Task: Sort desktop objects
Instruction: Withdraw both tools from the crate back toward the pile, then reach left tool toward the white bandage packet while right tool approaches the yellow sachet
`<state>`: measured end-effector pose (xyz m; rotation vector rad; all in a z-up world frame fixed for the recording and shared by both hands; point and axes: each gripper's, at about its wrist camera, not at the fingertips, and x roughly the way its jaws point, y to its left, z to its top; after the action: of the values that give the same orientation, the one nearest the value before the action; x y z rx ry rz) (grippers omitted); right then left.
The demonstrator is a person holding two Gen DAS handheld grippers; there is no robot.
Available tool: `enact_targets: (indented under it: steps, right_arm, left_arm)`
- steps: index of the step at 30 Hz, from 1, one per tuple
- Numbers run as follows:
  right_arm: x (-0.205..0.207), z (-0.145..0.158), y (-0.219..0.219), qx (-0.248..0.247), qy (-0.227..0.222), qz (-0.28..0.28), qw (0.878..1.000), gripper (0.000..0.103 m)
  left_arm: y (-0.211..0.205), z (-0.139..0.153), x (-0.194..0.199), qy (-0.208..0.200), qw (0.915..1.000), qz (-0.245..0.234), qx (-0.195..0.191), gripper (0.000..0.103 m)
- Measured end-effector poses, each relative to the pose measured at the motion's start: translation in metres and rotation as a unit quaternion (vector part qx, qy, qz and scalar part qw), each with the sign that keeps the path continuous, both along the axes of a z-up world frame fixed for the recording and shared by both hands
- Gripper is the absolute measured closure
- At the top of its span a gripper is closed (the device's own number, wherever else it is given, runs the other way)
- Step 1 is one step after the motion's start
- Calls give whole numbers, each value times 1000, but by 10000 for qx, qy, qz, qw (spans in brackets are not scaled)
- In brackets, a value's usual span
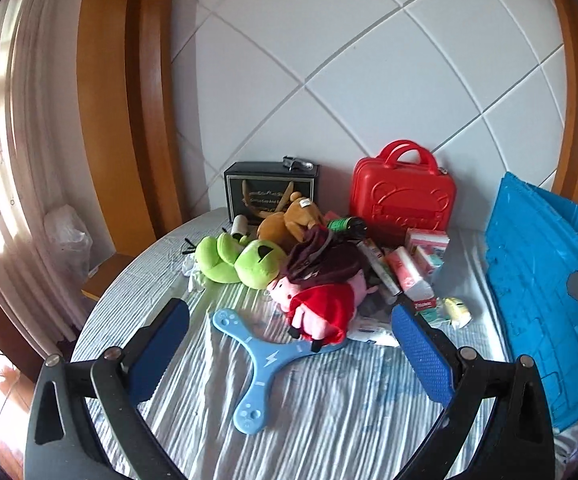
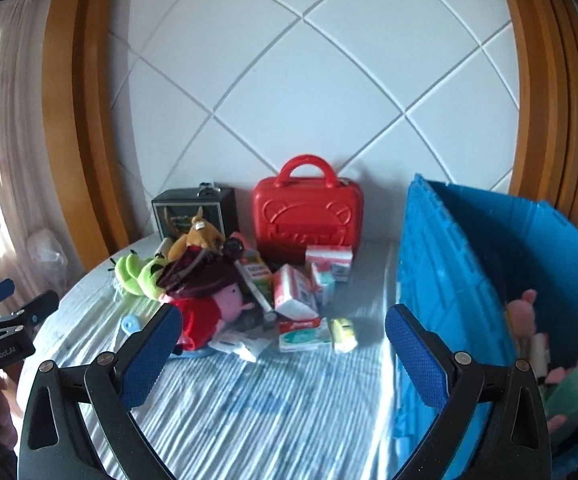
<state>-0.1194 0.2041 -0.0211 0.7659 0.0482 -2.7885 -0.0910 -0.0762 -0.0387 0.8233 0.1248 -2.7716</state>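
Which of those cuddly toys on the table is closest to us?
The pink pig plush in the red dress: it lies at the front of the pile, ahead of the green plush and brown plush.

Both wrist views look forward and slightly down along their own jaws toward the white panelled wall. The left view sits near the toy pile, facing the pink pig plush [image 1: 317, 304]. The right view sits farther right, just beside the blue crate [image 2: 469, 264], seeing inside it. Both share the pile, red case [image 1: 403, 196] and crate.
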Motion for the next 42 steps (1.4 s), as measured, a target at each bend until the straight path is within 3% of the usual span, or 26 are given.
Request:
enact_targets:
  steps: [5, 10, 15, 20, 25, 29, 35, 37, 42]
  right_arm:
    - [-33, -40, -25, 93, -612, -244, 9978, 0]
    - [-67, -81, -28, 252, -1108, -453, 9925, 0]
    - [-104, -125, -19, 424, -1621, -589, 9841, 0]
    - [-138, -167, -5, 488, -2055, -594, 9756, 14]
    - [-175, -206, 13, 443, -2429, -662, 9668, 20]
    - [-204, -233, 24, 340, -2636, -761, 9610, 20]
    - [-241, -257, 34, 270, -2697, -1068, 9566, 20]
    - [-252, -262, 34, 240, -2691, -1121, 9563, 20]
    - [-279, -271, 34, 219, -2561, -1164, 9594, 20]
  left_arm:
    - [-33, -39, -35, -409, 9989, -60, 214, 0]
    - [-32, -79, -78, -868, 9946, -260, 511, 0]
    - [0, -116, -123, -1277, 9875, -692, 607, 1]
    - [53, -160, -171, -1795, 9736, -1244, 662, 13]
    - [95, -198, -216, -2221, 9603, -1531, 708, 14]
    - [118, -223, -252, -2439, 9547, -1593, 606, 14]
    - [128, -253, -292, -2562, 9550, -1459, 312, 15]
    - [126, -258, -292, -2591, 9557, -1393, 68, 20]
    - [104, -253, -266, -2536, 9551, -1530, 103, 24]
